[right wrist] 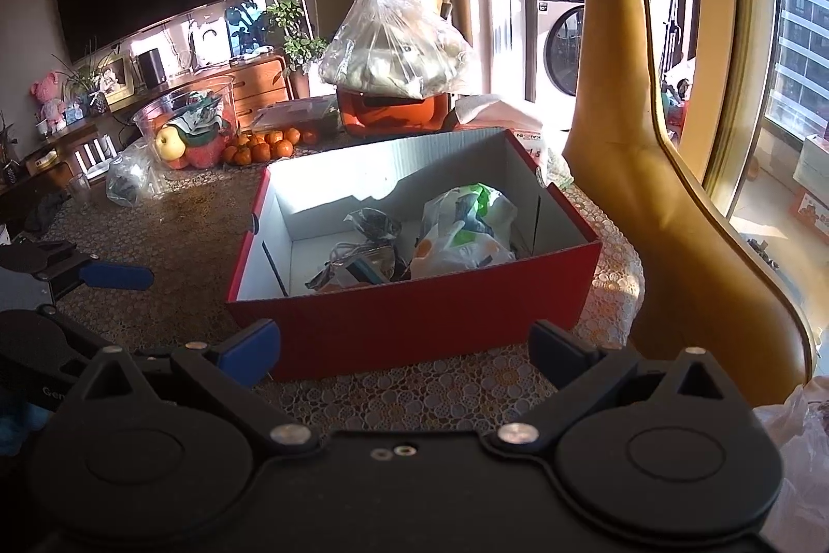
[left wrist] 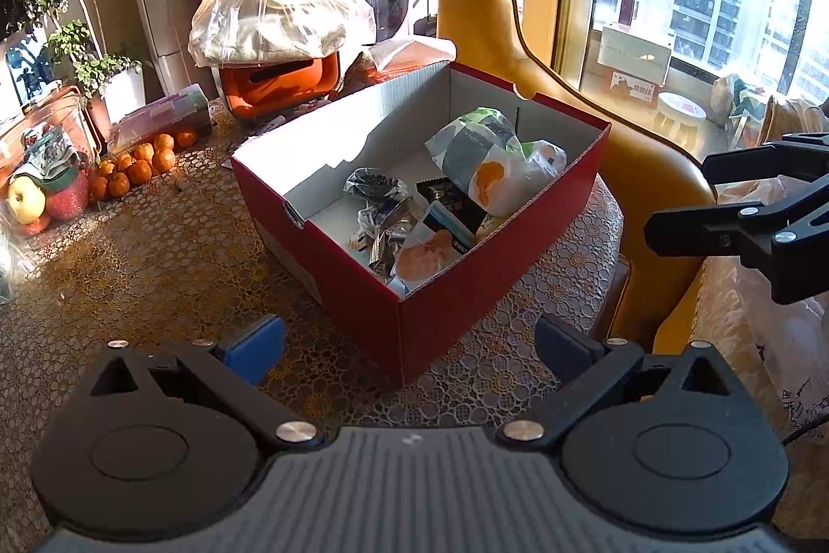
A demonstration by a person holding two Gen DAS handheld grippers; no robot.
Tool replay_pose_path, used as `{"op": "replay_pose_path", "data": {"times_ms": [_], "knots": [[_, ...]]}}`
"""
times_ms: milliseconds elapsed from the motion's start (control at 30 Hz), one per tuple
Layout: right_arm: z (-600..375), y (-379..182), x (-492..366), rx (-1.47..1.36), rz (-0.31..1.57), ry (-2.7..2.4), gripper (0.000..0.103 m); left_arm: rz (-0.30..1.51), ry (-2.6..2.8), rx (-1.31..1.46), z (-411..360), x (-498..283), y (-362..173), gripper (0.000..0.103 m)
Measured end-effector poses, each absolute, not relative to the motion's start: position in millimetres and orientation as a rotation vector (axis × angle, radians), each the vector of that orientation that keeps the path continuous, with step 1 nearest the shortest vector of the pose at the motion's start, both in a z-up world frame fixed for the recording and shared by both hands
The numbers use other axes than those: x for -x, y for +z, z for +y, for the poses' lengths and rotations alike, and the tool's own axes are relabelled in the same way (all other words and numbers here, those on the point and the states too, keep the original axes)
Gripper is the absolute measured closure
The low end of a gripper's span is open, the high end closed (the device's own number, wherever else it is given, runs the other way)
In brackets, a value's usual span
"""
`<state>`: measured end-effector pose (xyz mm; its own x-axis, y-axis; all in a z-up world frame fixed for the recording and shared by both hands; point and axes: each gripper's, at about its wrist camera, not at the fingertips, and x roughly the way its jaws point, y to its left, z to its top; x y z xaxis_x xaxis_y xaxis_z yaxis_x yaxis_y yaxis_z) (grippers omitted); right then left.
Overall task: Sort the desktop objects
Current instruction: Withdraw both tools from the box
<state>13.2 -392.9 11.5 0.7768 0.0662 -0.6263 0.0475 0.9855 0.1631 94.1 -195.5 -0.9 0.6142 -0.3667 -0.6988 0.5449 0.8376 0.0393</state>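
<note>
Sunlit table (right wrist: 171, 242) with a lacy cloth holds a red box (right wrist: 414, 320), white inside. Snack bags (right wrist: 461, 237) fill it, maybe wrappers too. Oranges (right wrist: 264, 146) sit behind. Left gripper (left wrist: 409, 345) and right gripper (right wrist: 404, 348) hang open, empty, just before the box.

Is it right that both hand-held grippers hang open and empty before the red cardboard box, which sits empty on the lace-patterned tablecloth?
Not quite: the red cardboard box is not empty. The right wrist view shows crumpled snack packets inside. The rest holds: left hand-held gripper and right hand-held gripper are open and empty.
</note>
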Motion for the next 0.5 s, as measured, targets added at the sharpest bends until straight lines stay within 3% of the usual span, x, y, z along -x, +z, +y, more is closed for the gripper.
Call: {"op": "replay_pose_path", "data": {"times_ms": [500], "knots": [[-394.1, 9.5, -9.6, -0.191, 0.701, -0.04, 0.0, 0.707, -0.514, -0.223, -191.6, -93.1, -0.4, 0.0]]}}
